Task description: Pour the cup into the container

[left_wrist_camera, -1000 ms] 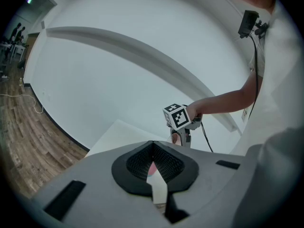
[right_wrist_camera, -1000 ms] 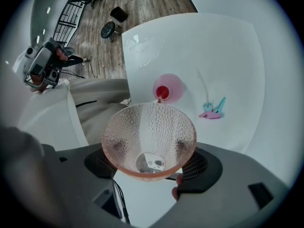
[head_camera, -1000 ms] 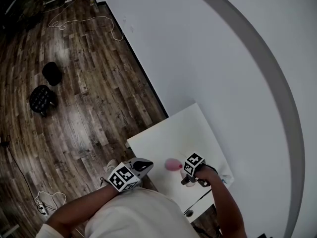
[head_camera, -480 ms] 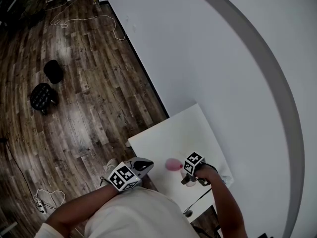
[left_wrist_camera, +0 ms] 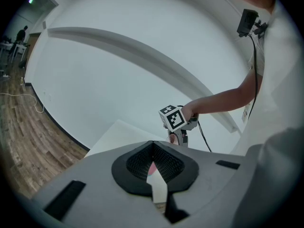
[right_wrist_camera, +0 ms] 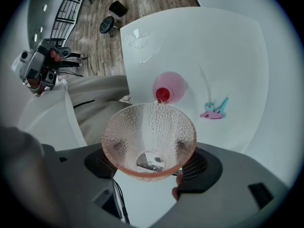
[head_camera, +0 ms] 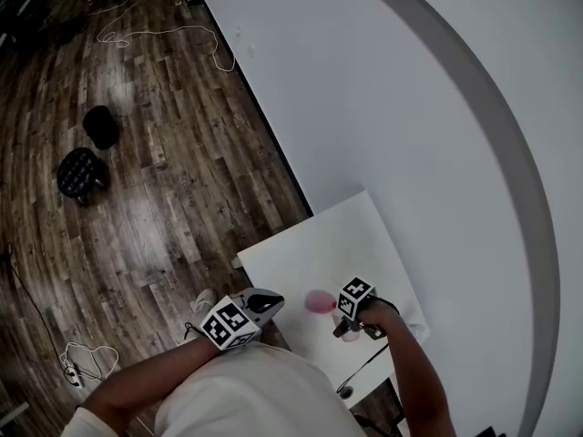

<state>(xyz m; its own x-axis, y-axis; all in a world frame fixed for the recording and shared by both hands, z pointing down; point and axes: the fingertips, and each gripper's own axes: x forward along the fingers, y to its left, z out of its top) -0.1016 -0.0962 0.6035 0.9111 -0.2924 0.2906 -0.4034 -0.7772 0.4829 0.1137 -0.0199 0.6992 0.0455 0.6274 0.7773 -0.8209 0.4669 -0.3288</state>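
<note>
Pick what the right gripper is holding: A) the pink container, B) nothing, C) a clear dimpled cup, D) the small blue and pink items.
C: the right gripper has its jaws clamped on the dimpled cup, whose mouth faces the pink container standing on the table.

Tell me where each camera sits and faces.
Head view: person's head, steeply down at white table; left claw, right claw, left forearm, right forearm show.
Left gripper view: on left claw, facing right claw; right forearm shows.
Right gripper view: on right claw, down past its cup at pink container.
Shared: head and right gripper views show container and table.
</note>
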